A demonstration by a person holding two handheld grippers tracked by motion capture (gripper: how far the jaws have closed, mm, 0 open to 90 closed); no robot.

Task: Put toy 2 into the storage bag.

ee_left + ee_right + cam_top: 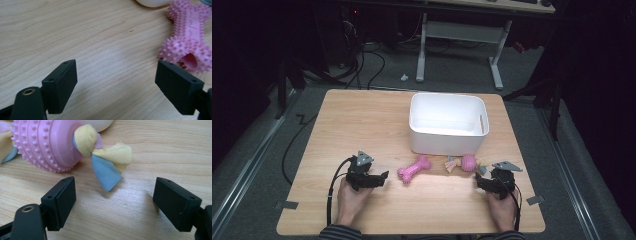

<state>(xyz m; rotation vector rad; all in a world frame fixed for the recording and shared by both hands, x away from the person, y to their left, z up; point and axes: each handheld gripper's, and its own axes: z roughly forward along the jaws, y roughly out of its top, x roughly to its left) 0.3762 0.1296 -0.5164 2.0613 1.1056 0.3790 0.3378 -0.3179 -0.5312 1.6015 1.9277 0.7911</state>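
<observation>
Pink bone toy: lies on the table midway along near edge, long axis diagonal toward the white bin.
Left hand-held gripper: nearest; jaws wide apart, empty; toy just beyond its right jaw.
Right hand-held gripper: jaws spread, empty; facing knotted ball toy.

A light wooden tabletop carries a white plastic bin toward its far side. Near the bin's front wall lie a pink spiky bone toy and a pink studded ball knotted with yellow and blue cloth strips.
</observation>
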